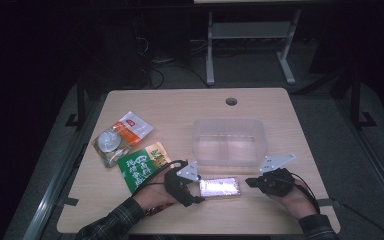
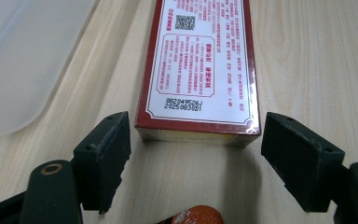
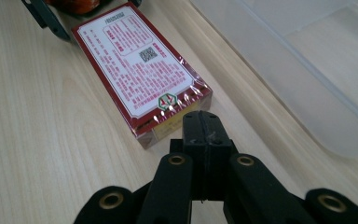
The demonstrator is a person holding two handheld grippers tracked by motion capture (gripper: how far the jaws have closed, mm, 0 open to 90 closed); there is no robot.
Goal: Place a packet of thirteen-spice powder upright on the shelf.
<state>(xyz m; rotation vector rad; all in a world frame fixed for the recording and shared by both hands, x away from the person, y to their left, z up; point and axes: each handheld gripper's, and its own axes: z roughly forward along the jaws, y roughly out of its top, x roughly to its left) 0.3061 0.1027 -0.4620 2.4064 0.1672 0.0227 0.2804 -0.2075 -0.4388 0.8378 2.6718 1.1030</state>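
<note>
The red box (image 1: 220, 188) lies flat near the front edge of the table (image 1: 130, 105), between your 2 grippers, its long axis running from one to the other. Your left gripper (image 2: 196, 161) is spread, both pads beside the near short end but not pressing. Your right gripper (image 3: 204, 135) is pressed together, empty, just at the opposite end. The high view also shows the clear tub (image 1: 229, 142) behind the box.

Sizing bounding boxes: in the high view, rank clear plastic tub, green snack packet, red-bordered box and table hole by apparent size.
1. clear plastic tub
2. green snack packet; partly hidden by the left hand-held gripper, so it only narrowly outranks the next
3. red-bordered box
4. table hole
</note>
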